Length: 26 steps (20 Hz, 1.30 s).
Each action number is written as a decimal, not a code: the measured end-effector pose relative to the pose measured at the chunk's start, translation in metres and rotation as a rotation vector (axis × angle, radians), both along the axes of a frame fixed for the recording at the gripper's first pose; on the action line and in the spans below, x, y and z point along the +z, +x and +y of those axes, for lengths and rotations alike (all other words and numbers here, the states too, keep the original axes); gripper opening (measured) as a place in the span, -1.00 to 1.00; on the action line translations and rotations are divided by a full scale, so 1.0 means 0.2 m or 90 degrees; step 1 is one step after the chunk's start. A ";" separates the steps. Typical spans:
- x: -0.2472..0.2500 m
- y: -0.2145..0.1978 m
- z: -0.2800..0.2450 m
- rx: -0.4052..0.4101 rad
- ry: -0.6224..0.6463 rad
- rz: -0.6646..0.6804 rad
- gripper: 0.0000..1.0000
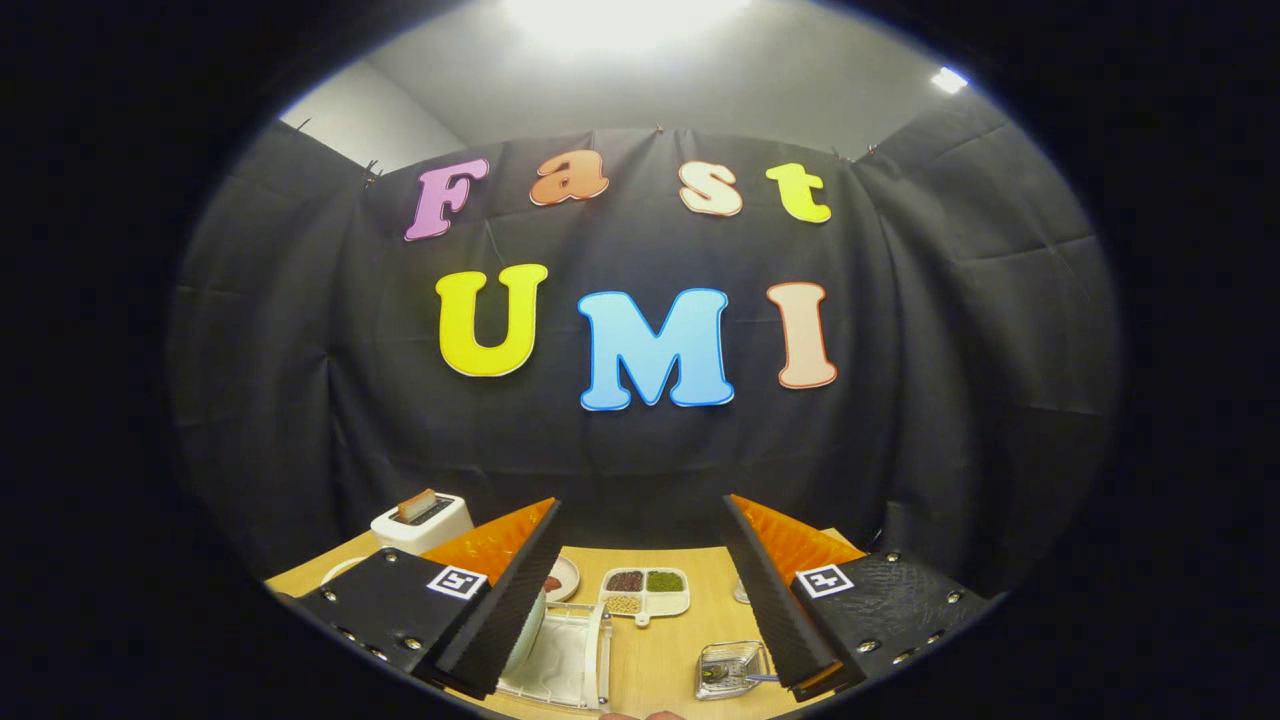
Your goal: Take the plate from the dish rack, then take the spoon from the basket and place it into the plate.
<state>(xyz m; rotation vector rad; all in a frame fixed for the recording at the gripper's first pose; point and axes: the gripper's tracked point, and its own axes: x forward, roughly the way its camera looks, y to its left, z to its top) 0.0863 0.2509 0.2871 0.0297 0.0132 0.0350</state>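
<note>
text: no readable words or numbers on any object | signs: square black-and-white coded marker on each body of the tongs (640, 590), left and right, pattern not decipherable | tongs: spread apart, gripping nothing | labels on desk (700, 600) items: none legible

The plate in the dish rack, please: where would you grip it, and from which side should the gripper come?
Probably the upper rim. The plate stands on edge in the white dish rack, partly hidden behind one finger, so its top edge looks free. Come down from above with the open gripper, one finger on each face, then lift straight up out of the rack.
</note>
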 end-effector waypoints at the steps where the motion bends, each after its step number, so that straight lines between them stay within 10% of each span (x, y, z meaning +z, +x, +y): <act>1: -0.03 0.02 0.02 0.004 0.002 0.022 0.93; 26: -0.90 0.38 0.53 0.027 -0.069 0.496 0.94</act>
